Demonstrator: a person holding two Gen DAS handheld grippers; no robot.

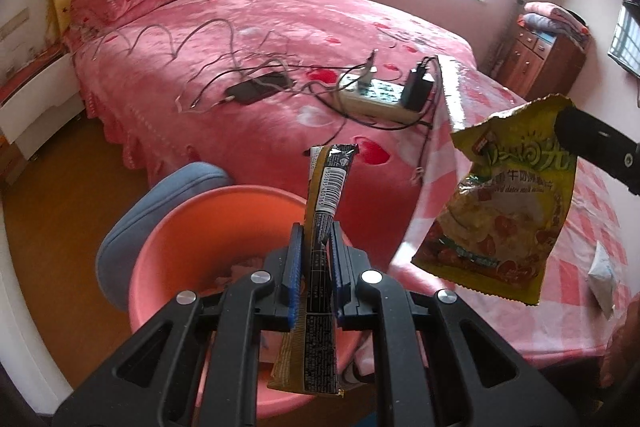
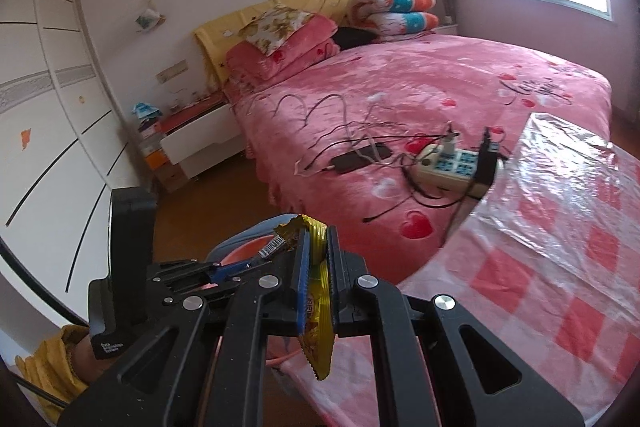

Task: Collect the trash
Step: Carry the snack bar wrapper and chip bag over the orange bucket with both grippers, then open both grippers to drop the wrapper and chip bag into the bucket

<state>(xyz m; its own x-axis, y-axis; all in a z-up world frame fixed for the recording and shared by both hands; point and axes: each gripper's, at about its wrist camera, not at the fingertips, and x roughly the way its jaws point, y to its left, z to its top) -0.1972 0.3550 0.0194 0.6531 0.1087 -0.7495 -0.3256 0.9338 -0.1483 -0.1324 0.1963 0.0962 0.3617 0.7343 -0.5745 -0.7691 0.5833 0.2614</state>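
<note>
Jaws of the left gripper (image 1: 313, 259) are clamped on a narrow black-and-gold foil sachet wrapper (image 1: 320, 211), gripped about its middle, the barcode end standing up past the pads and the lower end hanging beneath. Jaws of the right gripper (image 2: 316, 267) are closed on a crumpled yellow-green printed snack bag (image 1: 508, 211); in the right wrist view only a yellow pleated edge of it shows between the pads.

Position: the sachet hangs directly over the round salmon-pink plastic basin (image 1: 168, 267), which sits by a blue padded chair back (image 1: 132, 227). The snack bag hangs to the right of the basin, over the near edge of the desk under its pink-checked plastic cloth (image 1: 592, 211).

Handling, as judged: both wrappers are empty film — very light, limp, slick. They will flutter and may cling to the pads on release; a grip across a flattened fold near one end is the soundest hold.

Beyond lies the pink heart-print bed (image 1: 280, 27) with a white power strip (image 1: 376, 95), a dark phone (image 1: 256, 89) and loose cables.

Not determinable: the basin's contents are largely masked by the gripper body, though something pale lies inside. A small white packet (image 1: 602, 275) on the desk is too blurred to identify — possibly further trash.
</note>
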